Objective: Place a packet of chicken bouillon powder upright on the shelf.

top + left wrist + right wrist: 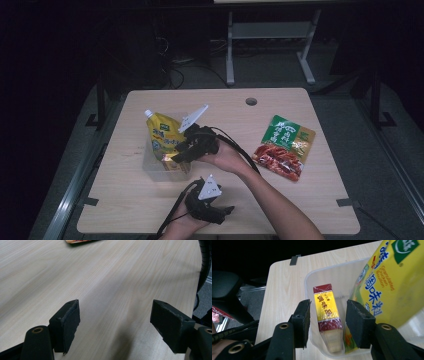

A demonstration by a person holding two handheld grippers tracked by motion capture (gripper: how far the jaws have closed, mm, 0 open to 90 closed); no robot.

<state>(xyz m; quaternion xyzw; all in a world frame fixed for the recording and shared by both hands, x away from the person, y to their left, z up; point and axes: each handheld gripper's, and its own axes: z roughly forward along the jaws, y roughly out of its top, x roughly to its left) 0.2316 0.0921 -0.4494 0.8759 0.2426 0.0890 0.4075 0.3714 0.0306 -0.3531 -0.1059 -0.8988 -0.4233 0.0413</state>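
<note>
I see a small box [327,315] with a yellow label and dark red ends, standing in the clear container [312,280] beside a yellow pouch [387,282]. The table [300,200] is pale wood, the room dark. My right gripper [326,322] hangs above the box, jaws apart around it without touching; my left gripper [115,325] hovers low with jaws wide.

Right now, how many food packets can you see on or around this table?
3: a yellow spouted pouch and a red-and-yellow box, both inside the clear plastic tub; a green-and-red flat packet lying on the wooden table. The tub may hide more.
</note>
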